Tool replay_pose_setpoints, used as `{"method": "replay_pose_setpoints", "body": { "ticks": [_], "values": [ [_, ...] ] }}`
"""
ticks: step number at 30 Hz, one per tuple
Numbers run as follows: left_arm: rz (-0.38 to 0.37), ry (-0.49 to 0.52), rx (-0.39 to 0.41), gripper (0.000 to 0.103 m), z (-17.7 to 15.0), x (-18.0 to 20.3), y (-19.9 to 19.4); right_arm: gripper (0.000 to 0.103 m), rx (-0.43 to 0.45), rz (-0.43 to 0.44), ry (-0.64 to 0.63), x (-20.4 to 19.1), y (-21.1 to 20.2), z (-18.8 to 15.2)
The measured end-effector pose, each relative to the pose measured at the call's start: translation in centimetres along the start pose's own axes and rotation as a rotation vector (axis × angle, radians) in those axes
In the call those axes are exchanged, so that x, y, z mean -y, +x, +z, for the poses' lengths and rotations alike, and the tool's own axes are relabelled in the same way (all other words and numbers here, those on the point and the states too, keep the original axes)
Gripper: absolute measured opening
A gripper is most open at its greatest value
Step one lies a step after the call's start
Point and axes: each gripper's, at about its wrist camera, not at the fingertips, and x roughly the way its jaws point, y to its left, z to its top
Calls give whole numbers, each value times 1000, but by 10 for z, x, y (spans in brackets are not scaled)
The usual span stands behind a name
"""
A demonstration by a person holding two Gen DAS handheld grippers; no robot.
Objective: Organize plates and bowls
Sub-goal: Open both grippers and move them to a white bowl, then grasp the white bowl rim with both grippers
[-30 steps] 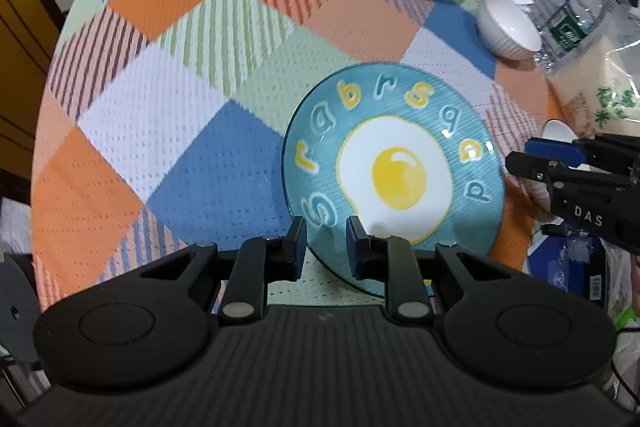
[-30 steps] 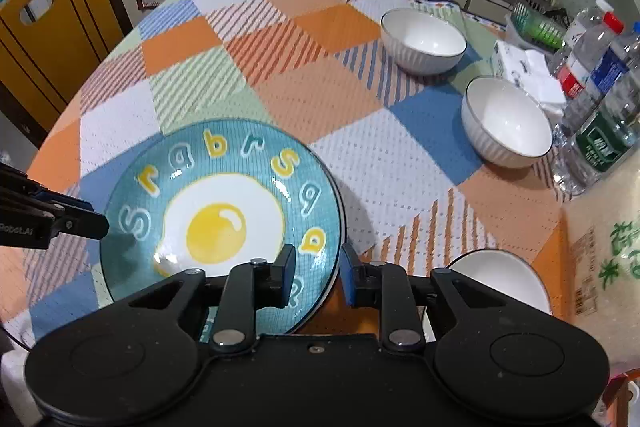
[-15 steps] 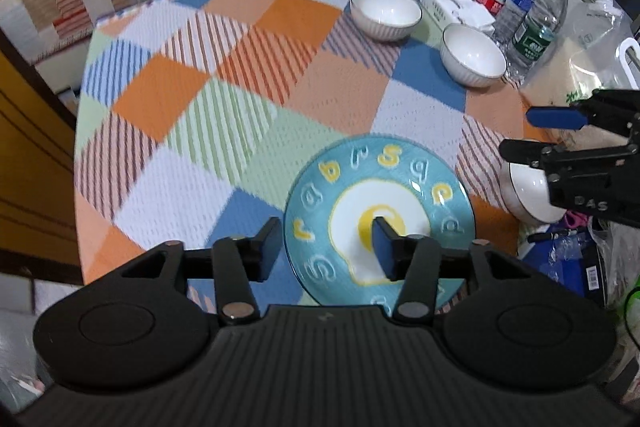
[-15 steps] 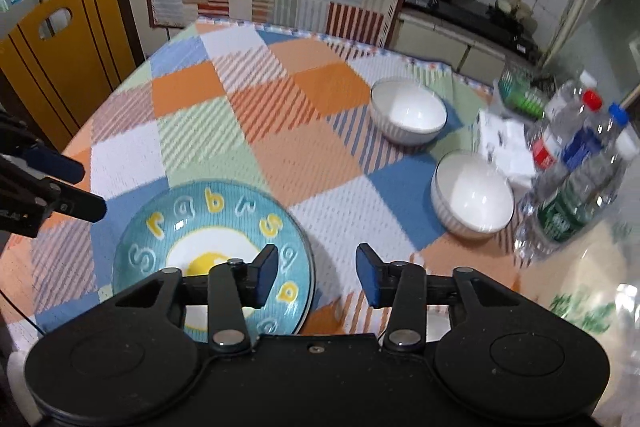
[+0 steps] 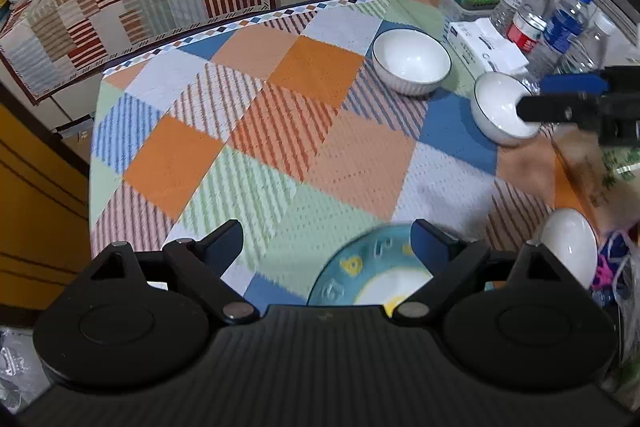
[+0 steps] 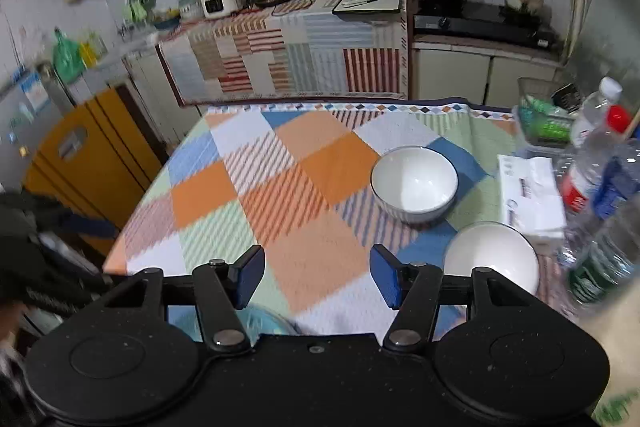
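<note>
Your teal fried-egg plate (image 5: 360,275) lies flat at the near edge of the table's checked cloth (image 5: 280,131). Three white bowls: two (image 5: 412,61) (image 5: 500,107) toward the far right corner by water bottles (image 5: 560,27), one (image 5: 568,247) near right. Your left gripper (image 5: 326,241) and right gripper (image 6: 318,277) are opening, empty.

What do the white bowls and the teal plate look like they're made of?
White bowls: likely glazed ceramic, with a glossy interior highlight and thin dark rim. Teal plate: probably glazed ceramic or melamine, smooth with a printed egg and letters; blur leaves it open.
</note>
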Motion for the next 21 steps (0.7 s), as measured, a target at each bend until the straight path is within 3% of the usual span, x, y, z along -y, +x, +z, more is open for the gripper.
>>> {"method": "replay_pose_setpoints", "body": {
  "ticks": [7, 16, 21],
  "values": [
    [-50, -85, 75, 91, 32, -5, 52, 63, 65, -7, 42, 48, 57, 31],
    [-171, -205, 56, 88, 74, -5, 128, 62, 38, -73, 239, 111, 134, 34],
    [-283, -380, 85, 87, 93, -8, 161, 54, 13, -104, 314, 135, 168, 38]
  ]
}}
